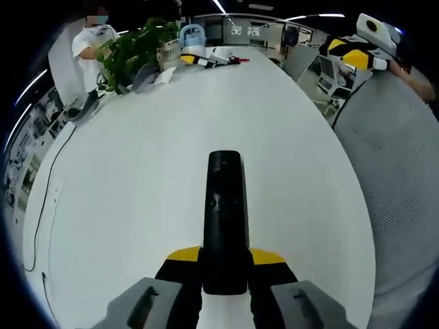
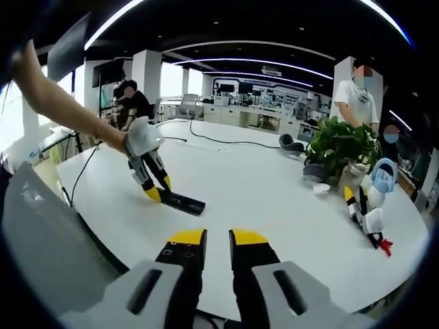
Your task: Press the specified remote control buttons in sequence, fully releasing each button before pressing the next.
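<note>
A black remote control (image 1: 225, 219) lies lengthwise on the white table (image 1: 137, 171), its near end clamped between the yellow-tipped jaws of my left gripper (image 1: 226, 256). In the right gripper view the same left gripper (image 2: 156, 189), held by a person's hand, grips the remote (image 2: 184, 201) at its end, with the remote resting on the table (image 2: 260, 185). My right gripper (image 2: 217, 238) hovers over the table's near edge, well short of the remote, jaws close together with nothing between them. It also appears high at the right as my right gripper (image 1: 357, 53).
A potted plant (image 2: 341, 145) and a person in white (image 2: 355, 96) are at the far side. Yellow-black tools (image 2: 362, 209) and a blue-white object (image 2: 383, 175) lie near the plant. A cable (image 1: 48, 199) runs along the table edge. A grey mesh chair (image 1: 398, 178) stands beside the table.
</note>
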Action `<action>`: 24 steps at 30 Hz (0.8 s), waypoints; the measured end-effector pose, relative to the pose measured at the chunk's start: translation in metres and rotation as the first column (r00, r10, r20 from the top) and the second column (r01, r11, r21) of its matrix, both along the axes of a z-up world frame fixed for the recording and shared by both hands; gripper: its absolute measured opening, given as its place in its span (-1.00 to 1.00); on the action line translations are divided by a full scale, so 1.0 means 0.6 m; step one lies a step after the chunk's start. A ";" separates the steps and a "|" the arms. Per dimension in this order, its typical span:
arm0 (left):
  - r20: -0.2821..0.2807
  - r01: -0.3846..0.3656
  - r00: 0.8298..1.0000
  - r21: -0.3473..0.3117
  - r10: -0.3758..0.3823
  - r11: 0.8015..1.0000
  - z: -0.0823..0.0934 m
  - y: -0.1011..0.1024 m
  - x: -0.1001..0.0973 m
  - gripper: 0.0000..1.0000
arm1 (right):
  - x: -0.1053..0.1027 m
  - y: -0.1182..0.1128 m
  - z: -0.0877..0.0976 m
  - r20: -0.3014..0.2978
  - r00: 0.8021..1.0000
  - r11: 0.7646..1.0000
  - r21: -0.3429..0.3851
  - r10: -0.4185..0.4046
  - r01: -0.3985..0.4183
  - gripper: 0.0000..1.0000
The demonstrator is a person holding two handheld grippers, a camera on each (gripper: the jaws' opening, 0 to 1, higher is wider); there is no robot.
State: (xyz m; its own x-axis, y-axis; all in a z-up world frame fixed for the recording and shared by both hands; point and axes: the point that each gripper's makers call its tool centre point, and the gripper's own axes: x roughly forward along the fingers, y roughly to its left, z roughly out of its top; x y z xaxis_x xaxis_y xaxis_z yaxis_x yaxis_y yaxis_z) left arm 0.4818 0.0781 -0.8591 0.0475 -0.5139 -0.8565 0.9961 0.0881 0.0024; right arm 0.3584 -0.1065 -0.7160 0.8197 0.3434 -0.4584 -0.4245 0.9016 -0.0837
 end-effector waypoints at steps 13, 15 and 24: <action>-0.001 0.000 1.000 0.018 0.000 1.000 -0.002 0.002 -0.016 -0.50 | 0.001 0.001 0.002 0.007 1.000 1.000 0.003 0.003 -0.003 -0.75; 0.001 -0.001 1.000 0.024 0.001 1.000 -0.002 0.002 -0.017 -0.50 | 0.000 0.001 0.002 0.007 1.000 1.000 0.006 0.004 -0.004 -0.77; 0.001 0.006 1.000 0.033 -0.006 0.999 -0.003 0.004 -0.022 -0.50 | 0.000 0.001 0.000 0.005 1.000 1.000 0.006 0.004 -0.004 -0.79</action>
